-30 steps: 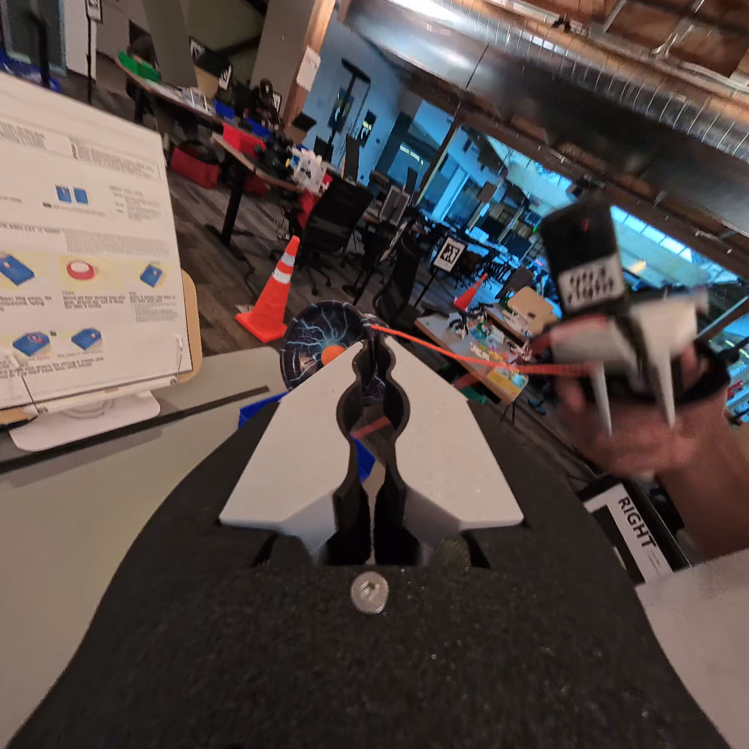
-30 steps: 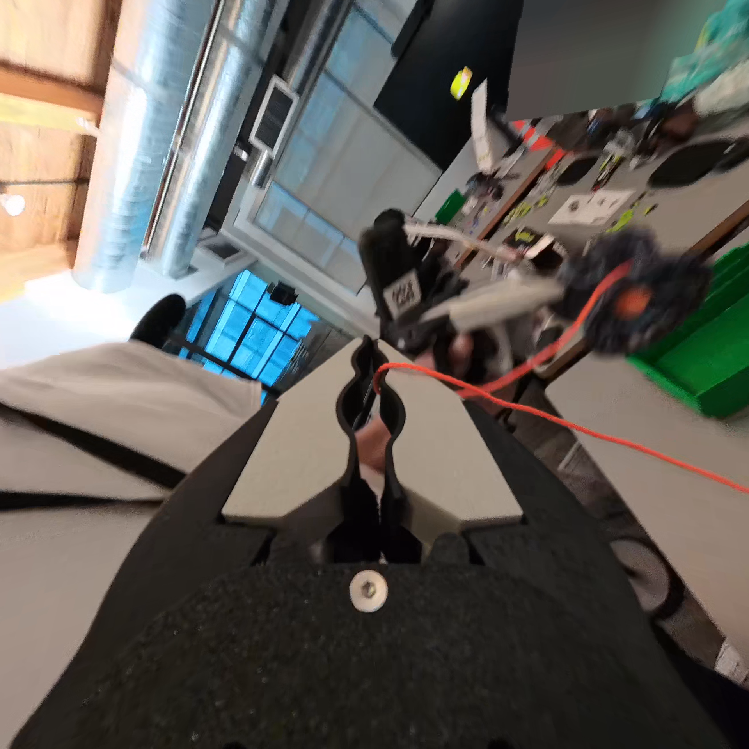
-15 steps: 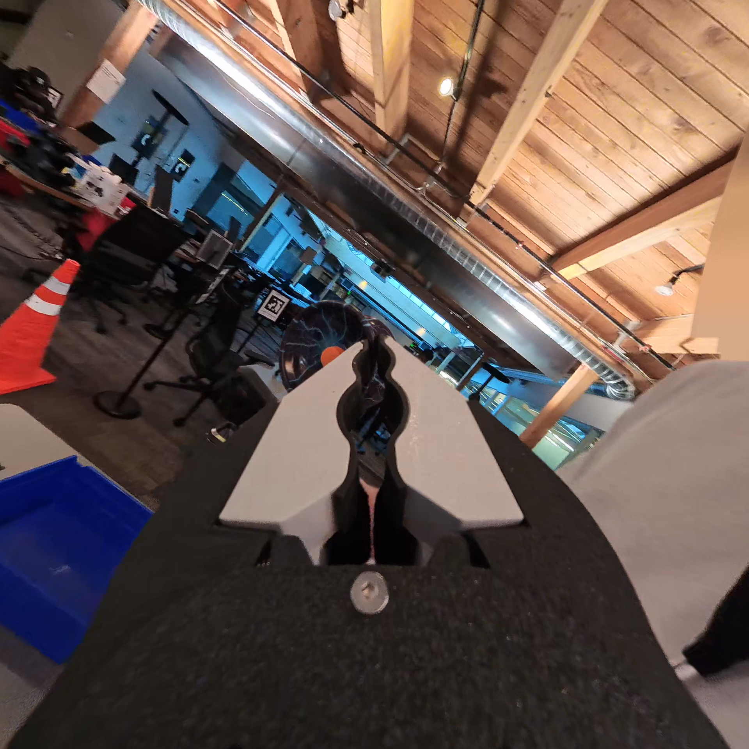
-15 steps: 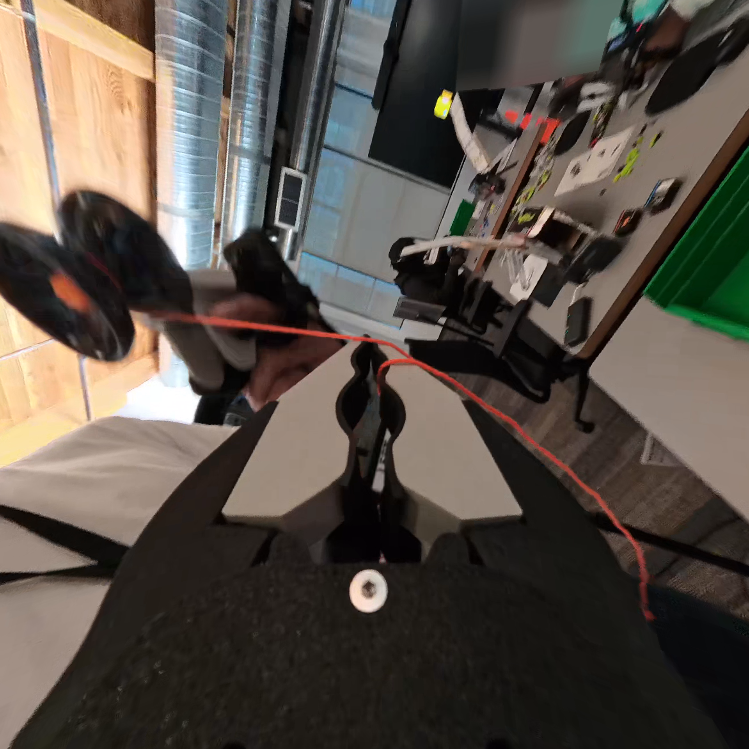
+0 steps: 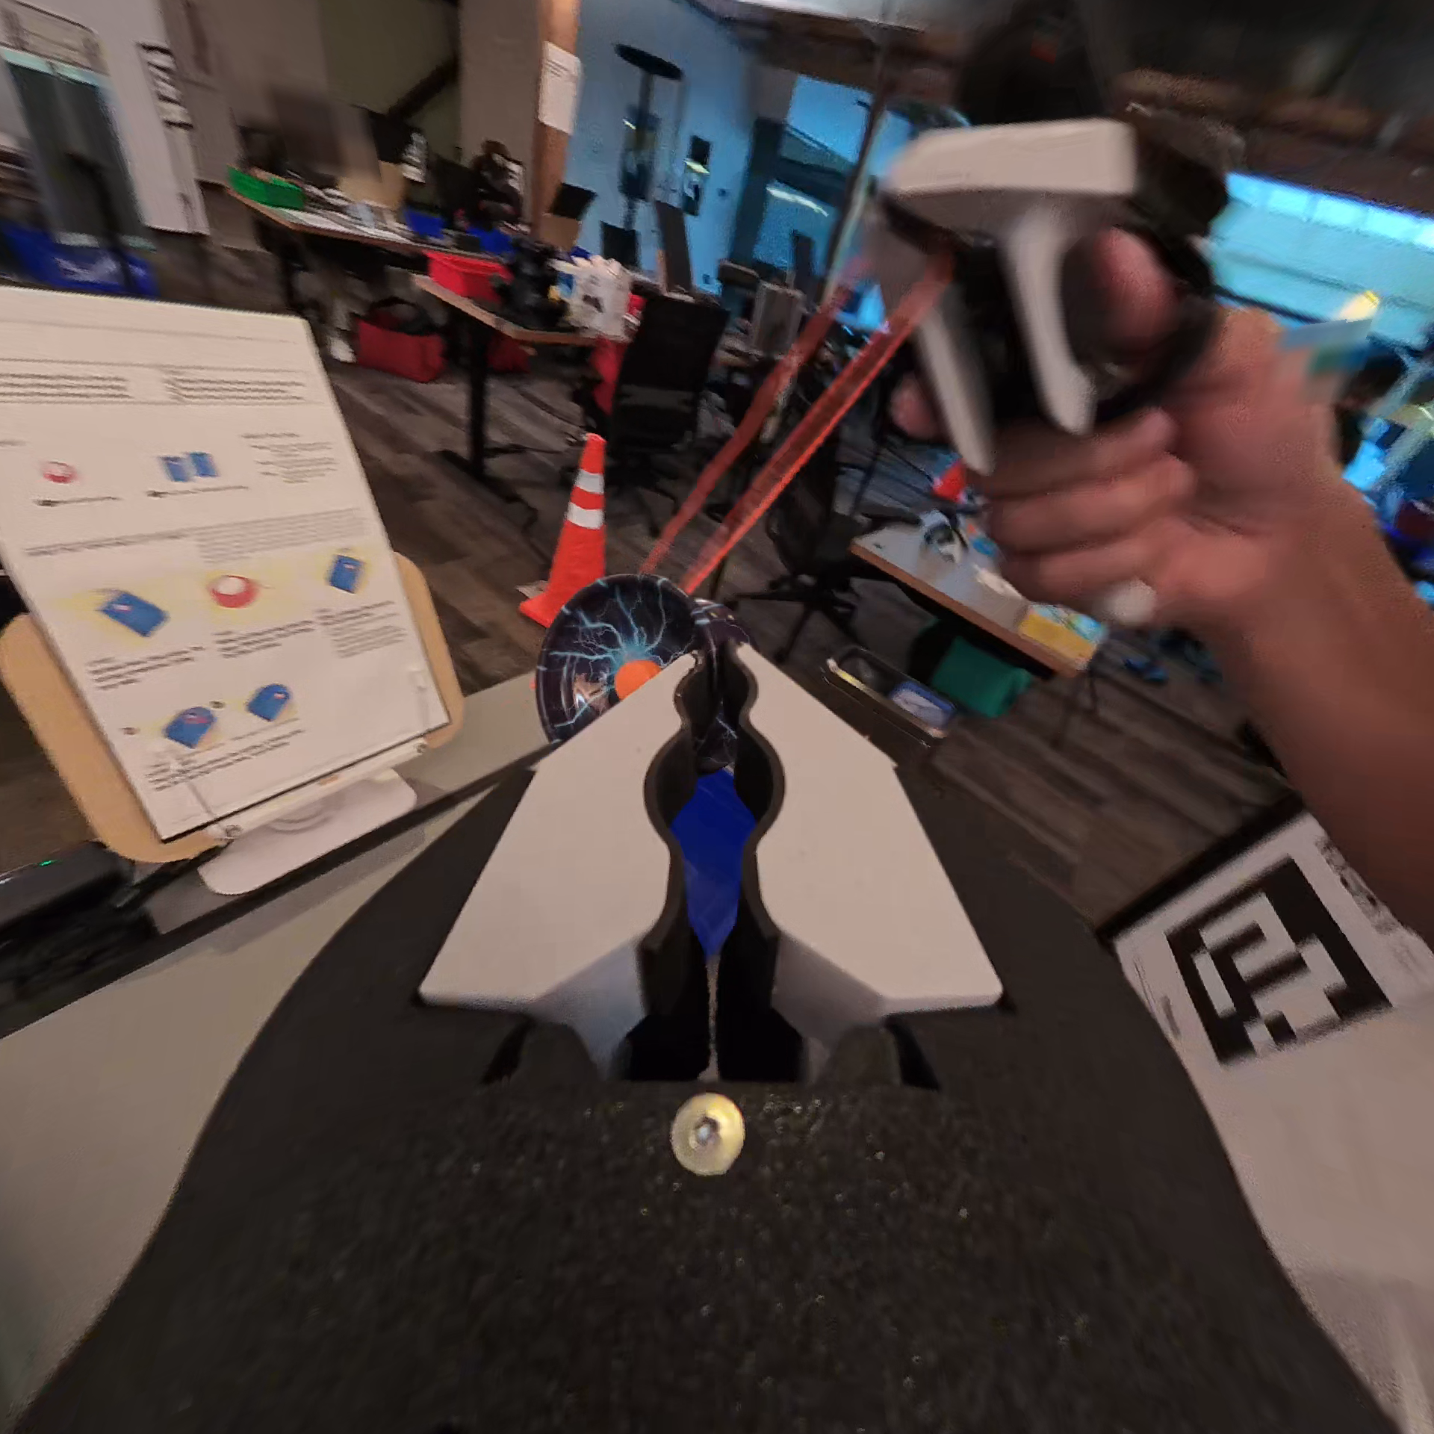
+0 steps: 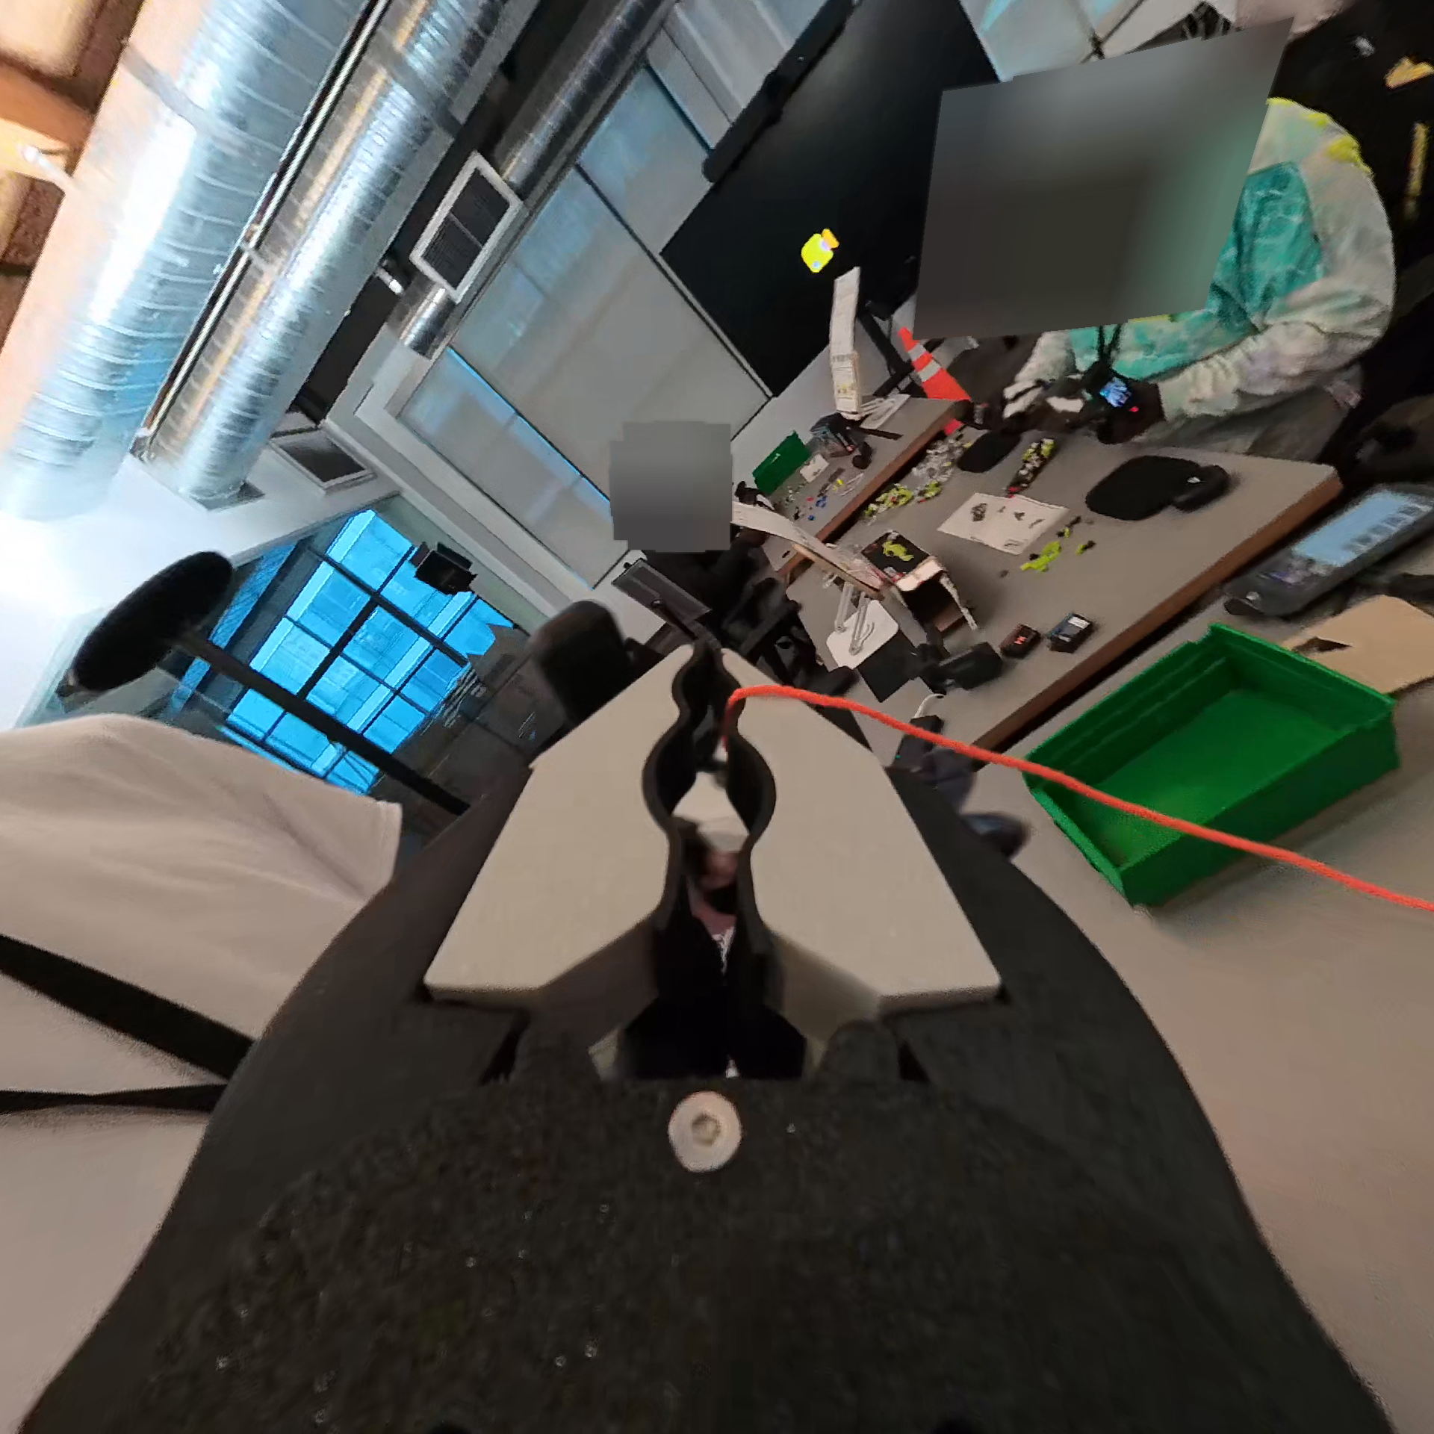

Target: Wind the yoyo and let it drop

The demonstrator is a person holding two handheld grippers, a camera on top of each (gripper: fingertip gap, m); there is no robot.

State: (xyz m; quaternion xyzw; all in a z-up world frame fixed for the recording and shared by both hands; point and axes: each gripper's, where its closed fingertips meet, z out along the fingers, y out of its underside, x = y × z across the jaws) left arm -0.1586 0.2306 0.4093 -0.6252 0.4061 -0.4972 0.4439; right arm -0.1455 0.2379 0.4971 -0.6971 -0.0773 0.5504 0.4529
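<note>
My left gripper [image 5: 714, 659] is shut on a dark yoyo [image 5: 613, 659] with blue lightning marks and an orange centre, held at the fingertips. Its orange string [image 5: 784, 450] runs up and right, blurred, to my right gripper [image 5: 1009, 434], seen in a hand in the left wrist view. In the right wrist view my right gripper [image 6: 710, 659] is shut on the orange string [image 6: 1086, 799], which leaves the tips and runs off the right edge. The yoyo does not show in that view.
A white instruction sheet on a stand [image 5: 194, 543] is at the left on a grey table [image 5: 116, 1086]. An orange cone [image 5: 578, 528] stands beyond. A green bin [image 6: 1226, 760] sits on a grey table. A person [image 6: 1257, 326] works at a cluttered desk [image 6: 1047, 559].
The left gripper has swung back down from facing the ceiling to facing the table and room. The right gripper now shows up and to the right of the yoyo, string stretched between them.
</note>
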